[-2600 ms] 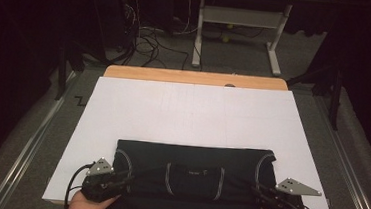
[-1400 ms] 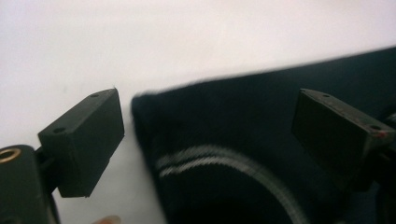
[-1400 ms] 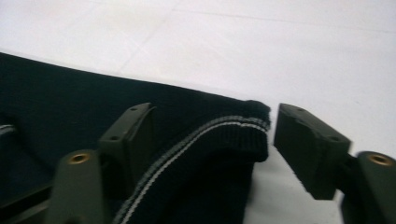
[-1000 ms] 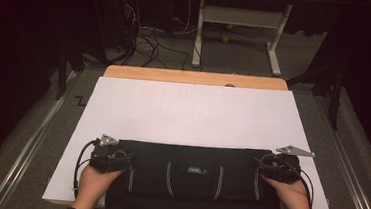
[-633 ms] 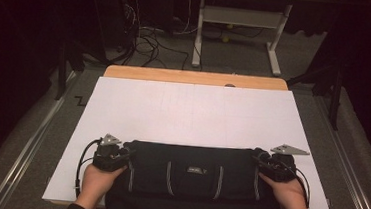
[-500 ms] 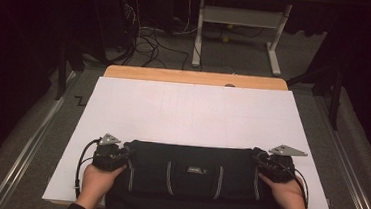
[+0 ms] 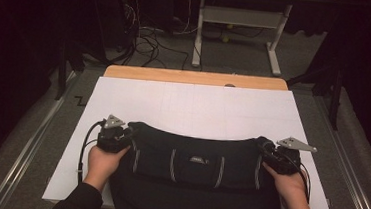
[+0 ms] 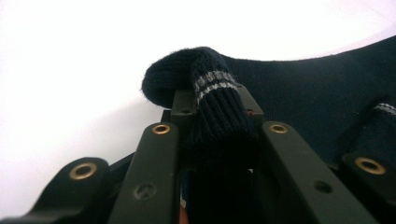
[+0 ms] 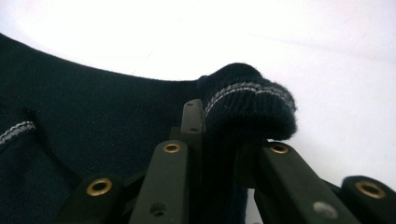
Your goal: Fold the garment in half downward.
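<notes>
A dark navy knitted garment point(image 7: 195, 178) with thin grey stripes lies at the near edge of the white sheet point(image 7: 193, 107). My left gripper point(image 7: 130, 131) is shut on the garment's far left corner; in the left gripper view a ribbed, striped fold point(image 8: 212, 93) bulges out between the jaws of that gripper point(image 8: 215, 100). My right gripper point(image 7: 263, 144) is shut on the far right corner, and a striped fold point(image 9: 247, 100) sticks out past the jaws of that gripper point(image 9: 219, 107). Both pairs of jaws have just been closing, with cloth between them. The far edge sags between the two held corners.
The white sheet covers most of a wooden table point(image 7: 195, 77), whose bare edge shows at the back. Beyond it stand a white desk frame point(image 7: 240, 23) and loose cables point(image 7: 148, 36) on the grey floor. Metal rails run along both sides of the table.
Both grippers closed on the garment's far corners. The left hand then rose and pulled its corner up, so the far edge now curves instead of lying straight.
</notes>
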Demonstrator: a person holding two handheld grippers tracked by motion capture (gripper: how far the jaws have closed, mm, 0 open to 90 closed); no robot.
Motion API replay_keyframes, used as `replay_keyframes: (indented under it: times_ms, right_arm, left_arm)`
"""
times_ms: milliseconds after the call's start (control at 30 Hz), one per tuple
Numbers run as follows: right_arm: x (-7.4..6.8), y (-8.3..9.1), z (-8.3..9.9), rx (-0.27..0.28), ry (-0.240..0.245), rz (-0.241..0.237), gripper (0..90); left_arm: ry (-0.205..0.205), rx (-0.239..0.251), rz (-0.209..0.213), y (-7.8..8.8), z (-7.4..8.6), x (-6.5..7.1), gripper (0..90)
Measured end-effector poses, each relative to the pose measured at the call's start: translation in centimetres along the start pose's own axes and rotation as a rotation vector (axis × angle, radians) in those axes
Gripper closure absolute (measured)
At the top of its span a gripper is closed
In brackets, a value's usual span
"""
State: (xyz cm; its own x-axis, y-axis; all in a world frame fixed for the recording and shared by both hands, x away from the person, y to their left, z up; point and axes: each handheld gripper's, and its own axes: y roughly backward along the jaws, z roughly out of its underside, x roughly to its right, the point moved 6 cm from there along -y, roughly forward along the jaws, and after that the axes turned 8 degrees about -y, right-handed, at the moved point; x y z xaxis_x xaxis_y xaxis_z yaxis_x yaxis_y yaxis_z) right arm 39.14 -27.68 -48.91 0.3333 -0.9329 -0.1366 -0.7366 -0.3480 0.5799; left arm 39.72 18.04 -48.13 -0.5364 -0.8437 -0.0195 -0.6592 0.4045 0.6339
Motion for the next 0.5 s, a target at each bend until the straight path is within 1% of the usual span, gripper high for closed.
replay_keyframes:
  times_ms: [33,67,100,133,200,233,267,333,400,500]
  right_arm:
    - [0.1,-0.2,-0.2,0.004,0.002,0.005,79.4]
    - [0.1,-0.3,-0.4,0.002,0.002,0.01,79.4]
    - [0.1,-0.5,-0.7,0.0,0.011,0.018,79.4]
    - [0.1,-0.7,-1.0,-0.001,0.017,0.023,79.4]
    - [0.0,-1.0,-1.7,0.002,0.033,0.038,79.4]
    - [-0.1,-1.4,-2.5,0.007,0.058,0.053,79.5]
    - [-0.1,-1.4,-2.5,0.007,0.058,0.053,79.5]
    - [-0.2,-1.8,-3.2,-0.002,0.071,0.059,79.5]
    - [-0.4,-2.1,-3.5,-0.007,0.075,0.063,79.5]
    - [-0.5,-2.2,-3.6,-0.011,0.075,0.07,79.5]
  left_arm:
    - [-0.002,0.0,-0.005,-0.1,-0.4,-0.2,71.8]
    - [-0.006,0.002,-0.023,-0.2,-0.8,-0.4,71.9]
    - [-0.002,0.005,-0.036,-0.3,-1.1,-0.7,72.0]
    - [0.011,0.007,-0.039,-0.4,-1.4,-1.1,72.0]
    - [0.026,-0.006,-0.047,-0.9,-1.8,-1.8,72.0]
    - [0.033,-0.013,-0.047,-1.1,-1.8,-1.9,72.5]
    - [0.039,-0.02,-0.045,-1.3,-1.8,-2.0,72.5]
    - [0.045,-0.028,-0.042,-1.6,-1.4,-1.9,72.7]
    - [0.041,-0.029,-0.04,-1.6,-1.0,-1.7,72.7]
    - [0.055,-0.023,-0.034,-1.5,-0.8,-1.8,73.2]
